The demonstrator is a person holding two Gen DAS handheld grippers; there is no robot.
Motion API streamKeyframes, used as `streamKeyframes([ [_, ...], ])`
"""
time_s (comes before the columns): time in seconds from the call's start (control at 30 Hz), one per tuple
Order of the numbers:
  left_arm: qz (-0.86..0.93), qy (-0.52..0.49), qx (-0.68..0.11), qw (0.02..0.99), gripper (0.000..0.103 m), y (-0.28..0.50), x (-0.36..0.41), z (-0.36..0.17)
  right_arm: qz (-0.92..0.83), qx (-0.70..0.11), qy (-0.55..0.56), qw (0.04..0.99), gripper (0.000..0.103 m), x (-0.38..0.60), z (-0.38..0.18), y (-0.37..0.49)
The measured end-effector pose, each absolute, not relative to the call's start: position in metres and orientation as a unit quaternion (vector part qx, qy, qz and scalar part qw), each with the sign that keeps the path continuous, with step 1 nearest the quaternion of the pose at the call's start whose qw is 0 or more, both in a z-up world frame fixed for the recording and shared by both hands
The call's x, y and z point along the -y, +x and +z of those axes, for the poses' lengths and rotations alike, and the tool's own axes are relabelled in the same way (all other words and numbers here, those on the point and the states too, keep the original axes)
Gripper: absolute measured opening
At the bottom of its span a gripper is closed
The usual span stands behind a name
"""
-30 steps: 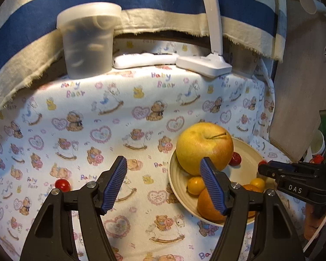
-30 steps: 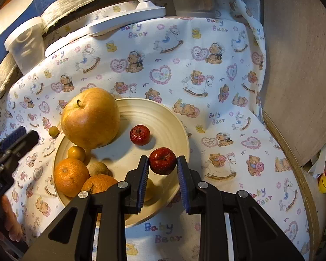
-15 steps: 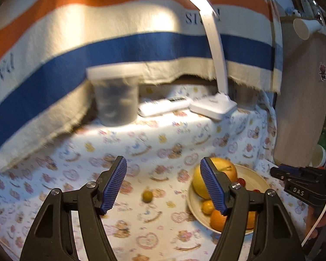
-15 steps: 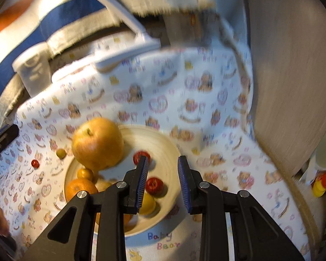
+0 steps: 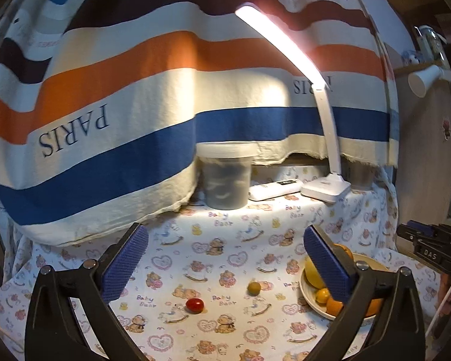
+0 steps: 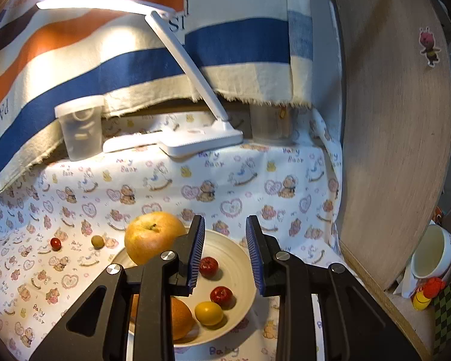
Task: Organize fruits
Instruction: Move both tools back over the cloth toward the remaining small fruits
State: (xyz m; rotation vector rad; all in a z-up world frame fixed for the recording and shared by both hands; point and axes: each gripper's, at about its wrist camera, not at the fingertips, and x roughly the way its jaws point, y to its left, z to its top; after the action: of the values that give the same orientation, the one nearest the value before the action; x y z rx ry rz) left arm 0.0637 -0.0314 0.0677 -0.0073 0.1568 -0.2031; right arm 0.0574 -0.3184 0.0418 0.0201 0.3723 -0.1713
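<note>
A cream bowl (image 6: 249,297) on the bear-print cloth holds a big yellow apple (image 6: 151,237), an orange (image 6: 180,319), a small yellow fruit (image 6: 209,313) and two small red fruits (image 6: 209,266). My right gripper (image 6: 225,225) hovers above the bowl's near side, jaws nearly together with a narrow gap and nothing between them. Left of the bowl (image 5: 375,266), a red cherry tomato (image 5: 194,304) and a small olive-green fruit (image 5: 253,288) lie loose on the cloth. My left gripper (image 5: 225,237) hangs above them, its jaws opening wide and holding nothing.
A lit white desk lamp (image 5: 326,188), a lidded plastic tub (image 5: 227,177) and a white remote (image 5: 275,189) line the back, under a hanging striped towel. A round wooden board (image 6: 397,120) leans at the right, with a white cup (image 6: 433,252) beyond it.
Both grippers have lifted, tilted up and drawn back from the bowl. The left one's jaws have spread much wider. The right one's gap looks unchanged.
</note>
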Motion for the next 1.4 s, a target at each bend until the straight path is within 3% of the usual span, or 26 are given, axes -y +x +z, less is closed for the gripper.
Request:
streamKeyframes([
  [0.2,-0.082,-0.002,-0.085,0.993,0.103,0.073,0.021,0.055,-0.079,-0.179,0.019,0.98,0.033,0.319,0.043,0.056],
  [0.3,-0.078,0.008,-0.085,0.993,0.103,0.072,0.019,0.05,-0.088,-0.161,0.029,0.983,0.068,0.323,0.044,0.052],
  [0.63,-0.073,0.002,-0.097,0.993,0.103,0.082,0.021,0.03,-0.085,-0.152,0.012,0.985,0.071,0.314,0.044,0.05],
  [0.67,-0.071,-0.001,-0.097,0.993,0.103,0.082,0.02,0.029,-0.077,-0.15,0.009,0.986,0.073,0.311,0.045,0.049],
  [0.73,-0.067,-0.003,-0.091,0.994,0.103,0.082,0.017,0.029,-0.067,-0.133,0.005,0.989,0.089,0.304,0.048,0.043],
  [1.1,-0.032,-0.014,-0.098,0.995,0.103,0.091,0.001,0.026,-0.056,-0.101,-0.014,0.993,0.089,0.292,0.05,0.037],
  [1.4,-0.047,-0.06,-0.146,0.986,0.103,0.103,-0.021,0.03,-0.026,-0.124,-0.01,0.992,0.089,0.259,0.078,0.042],
])
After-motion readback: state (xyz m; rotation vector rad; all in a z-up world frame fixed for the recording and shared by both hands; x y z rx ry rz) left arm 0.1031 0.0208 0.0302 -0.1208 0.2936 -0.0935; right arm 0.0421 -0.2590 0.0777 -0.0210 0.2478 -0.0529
